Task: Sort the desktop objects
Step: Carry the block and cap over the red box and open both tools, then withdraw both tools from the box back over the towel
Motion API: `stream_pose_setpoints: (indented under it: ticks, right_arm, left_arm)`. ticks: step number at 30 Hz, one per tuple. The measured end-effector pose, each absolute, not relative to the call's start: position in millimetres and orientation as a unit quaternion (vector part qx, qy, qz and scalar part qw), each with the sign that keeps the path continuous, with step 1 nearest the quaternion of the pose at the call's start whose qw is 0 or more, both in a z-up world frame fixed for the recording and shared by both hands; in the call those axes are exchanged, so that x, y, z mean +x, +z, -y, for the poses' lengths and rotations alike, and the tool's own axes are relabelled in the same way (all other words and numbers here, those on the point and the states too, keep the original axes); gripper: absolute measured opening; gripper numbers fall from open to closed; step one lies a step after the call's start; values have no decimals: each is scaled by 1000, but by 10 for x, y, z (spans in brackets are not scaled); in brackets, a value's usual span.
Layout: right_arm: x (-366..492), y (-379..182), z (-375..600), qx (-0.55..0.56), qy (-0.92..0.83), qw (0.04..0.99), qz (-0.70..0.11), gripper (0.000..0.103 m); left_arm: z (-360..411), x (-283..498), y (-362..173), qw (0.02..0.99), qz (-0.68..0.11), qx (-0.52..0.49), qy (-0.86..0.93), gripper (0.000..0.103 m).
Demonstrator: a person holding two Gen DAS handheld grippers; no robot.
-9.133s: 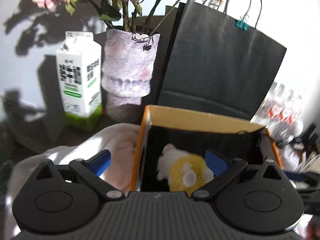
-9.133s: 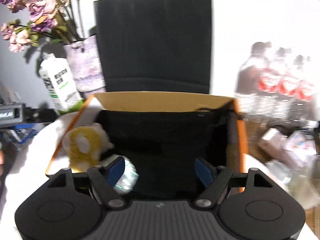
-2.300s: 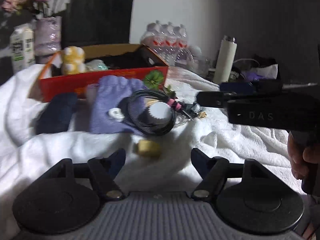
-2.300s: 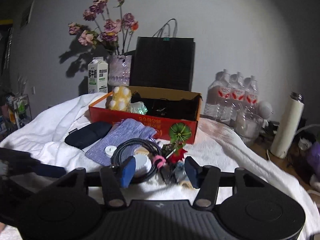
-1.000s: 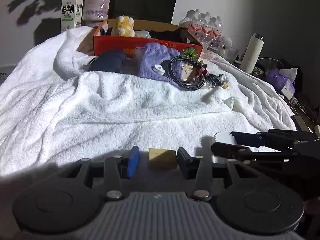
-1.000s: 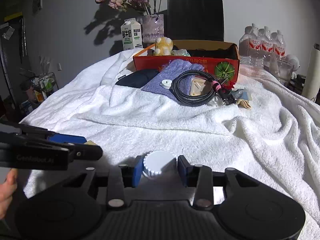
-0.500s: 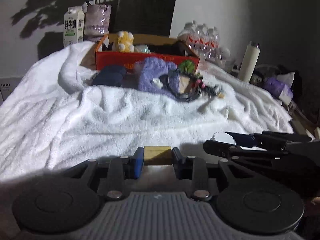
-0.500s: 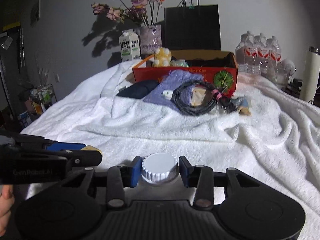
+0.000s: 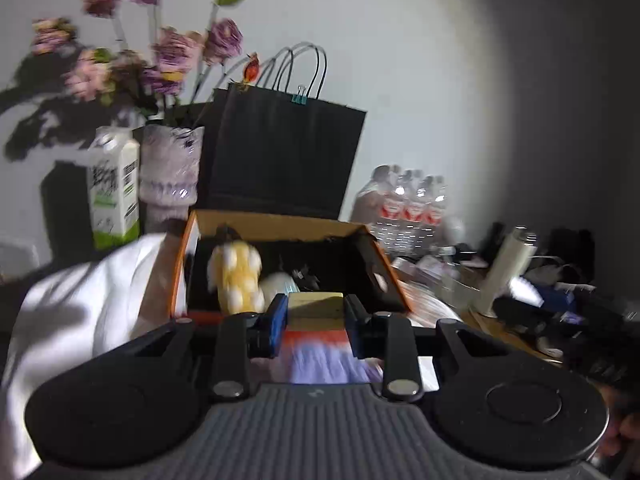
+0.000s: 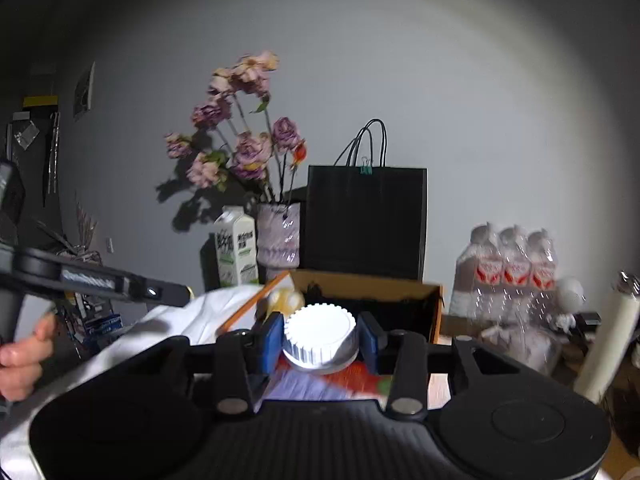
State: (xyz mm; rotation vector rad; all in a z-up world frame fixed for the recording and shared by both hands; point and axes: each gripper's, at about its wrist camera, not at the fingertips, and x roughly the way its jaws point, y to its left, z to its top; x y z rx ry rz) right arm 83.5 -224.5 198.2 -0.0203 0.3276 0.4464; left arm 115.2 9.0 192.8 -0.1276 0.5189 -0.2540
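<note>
1. a small yellowish block [image 9: 315,306] is clamped between the blue pads of the left gripper [image 9: 316,316]; it is carried in the air just before the near wall of the orange cardboard box [image 9: 276,222].
2. a white ribbed cap [image 10: 320,334] is gripped between the pads of the right gripper [image 10: 321,338], likewise lifted and held in front of the box [image 10: 372,284].
3. inside the box a yellow plush toy [image 9: 239,276] is already seen, with a pale wrapped object beside it; these are judged to be sorted.
4. a lilac cloth [image 9: 328,360] is glimpsed, blurred, below the left jaws on the white towel [image 9: 92,292]; it is judged to be still unsorted. whatever else lies on the towel is hidden by the grippers.
5. neither carried item is over the box opening yet, so both drops are left to be made.
6. the task is judged to be partly done: two items in, two in hand, at least the cloth left.
7. the milk carton [image 9: 114,192], vase [image 9: 170,172] and black paper bag [image 9: 280,160] stand behind the box and are taken to be no part of the sorting.
</note>
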Motion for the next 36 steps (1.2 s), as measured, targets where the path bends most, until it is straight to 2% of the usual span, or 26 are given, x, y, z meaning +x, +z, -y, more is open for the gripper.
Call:
stream_pose_setpoints:
  ticks: [5,10,13,14,15,16,17,19,21,23,25,33,36]
  right_arm:
    - [2227,1896,2082,-12,195,956,-220,39]
    - [3274,1390,1830,-45,152,943,-294,39]
    - [3689,1106,1768,-51,131,936,-322,39]
    - [3808,1025,1763,-51,129,934,-329,39]
    - [3912,948,1756,-53,124,932,-336,39]
    - [3999,894,1751,-53,117,931,-342,39]
    - [4077,857,1746,-52,110,930,-348,40]
    - [4152,830,1783,-38,105,930,-351,51]
    - [4109,880,1844,-14,113,933,-342,56]
    - [4012,975,1880,-1,116,932,-343,56]
    - [3871,1110,1896,-3,117,933,-341,57]
    - [2882,1584,2025,27,152,926,-346,77]
    - [2403,1655,2097,34,178,919,-349,77]
  left_arm:
    - [-68,2517,1696,949,-294,-72,-83,31]
    - [181,3620,1278,940,-336,-8,-53,31]
    - [263,4045,1068,931,-364,-10,-37,31]
    - [276,4116,1026,927,-373,-12,-42,33]
    - [285,4166,998,925,-377,-10,-45,40]
    - [295,4175,994,927,-373,-8,-42,49]
    - [287,4165,1001,930,-364,-4,-43,51]
    - [232,4129,1034,934,-354,-6,-44,64]
    - [128,4074,1104,933,-359,-18,-38,67]
    - [21,3982,1189,930,-363,-34,-35,69]
    - [-47,3853,1296,925,-377,-45,-27,76]
    - [-182,2789,1584,910,-407,-55,-49,81]
    - [-251,2254,1608,910,-408,-45,-52,81]
